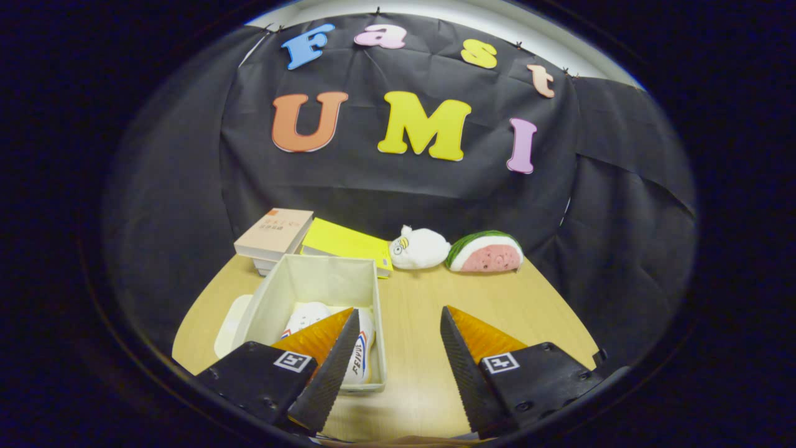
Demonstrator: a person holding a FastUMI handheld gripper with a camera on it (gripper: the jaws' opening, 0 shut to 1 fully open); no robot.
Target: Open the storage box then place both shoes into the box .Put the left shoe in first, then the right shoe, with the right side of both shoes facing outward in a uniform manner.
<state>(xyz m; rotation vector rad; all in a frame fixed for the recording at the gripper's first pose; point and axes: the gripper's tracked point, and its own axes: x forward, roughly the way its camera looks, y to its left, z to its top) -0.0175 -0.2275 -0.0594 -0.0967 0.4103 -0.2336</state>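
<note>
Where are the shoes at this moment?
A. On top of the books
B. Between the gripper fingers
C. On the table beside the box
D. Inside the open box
D: the white shoes lie inside the open box, while the gripper is open with bare table between its fingers.

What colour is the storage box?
The storage box is white, seen best in the gripper view.

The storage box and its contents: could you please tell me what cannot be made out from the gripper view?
- Shoes in the storage box: the open gripper's left finger covers much of them, so whether one or both are inside is unclear.
- The flat white piece beside the box, perhaps its lid: mostly hidden by the box wall.
- Lower books behind the box: hidden under the top book.
</note>
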